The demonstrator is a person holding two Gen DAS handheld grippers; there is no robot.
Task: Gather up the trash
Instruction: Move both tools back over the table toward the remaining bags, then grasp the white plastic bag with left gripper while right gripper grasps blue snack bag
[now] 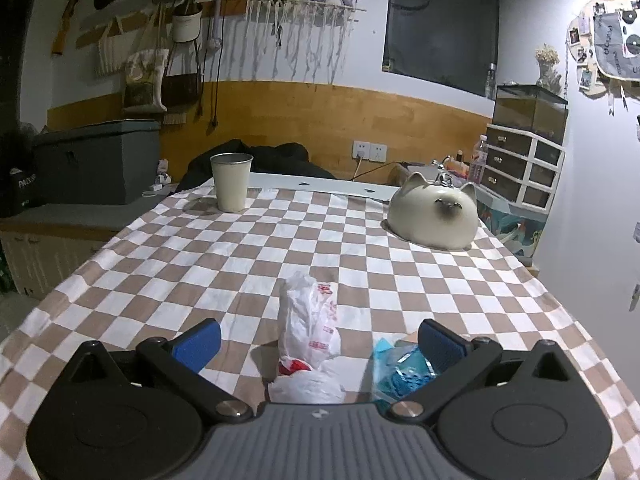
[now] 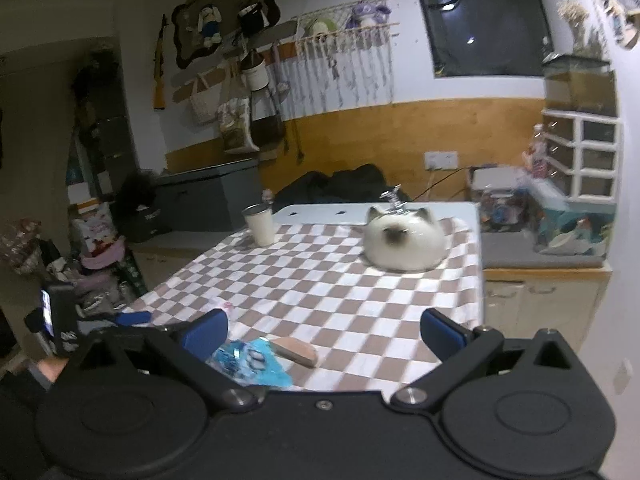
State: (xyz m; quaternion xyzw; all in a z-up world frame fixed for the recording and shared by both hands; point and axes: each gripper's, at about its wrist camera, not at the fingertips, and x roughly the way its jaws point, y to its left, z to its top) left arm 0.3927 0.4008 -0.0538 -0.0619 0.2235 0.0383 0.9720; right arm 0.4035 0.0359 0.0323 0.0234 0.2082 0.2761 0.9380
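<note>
A crumpled white plastic bag with red print point(image 1: 310, 328) lies on the checkered tablecloth point(image 1: 240, 256), between the open jaws of my left gripper point(image 1: 320, 342). A blue wrapper point(image 1: 400, 372) lies just inside the left gripper's right finger point(image 1: 440, 342). In the right wrist view the blue wrapper point(image 2: 252, 364) and a small brown flat piece point(image 2: 296, 350) lie near the table's front edge, by the left finger point(image 2: 206, 330) of my open, empty right gripper point(image 2: 324, 332). The left gripper point(image 2: 60, 320) shows at the far left there.
A metal cup point(image 1: 231, 182) stands at the table's far left; it also shows in the right wrist view point(image 2: 260, 226). A cat-shaped ceramic container point(image 1: 434, 216) sits at the far right, also seen from the right wrist point(image 2: 404, 242). Cabinets and a drawer unit point(image 1: 520, 168) flank the table.
</note>
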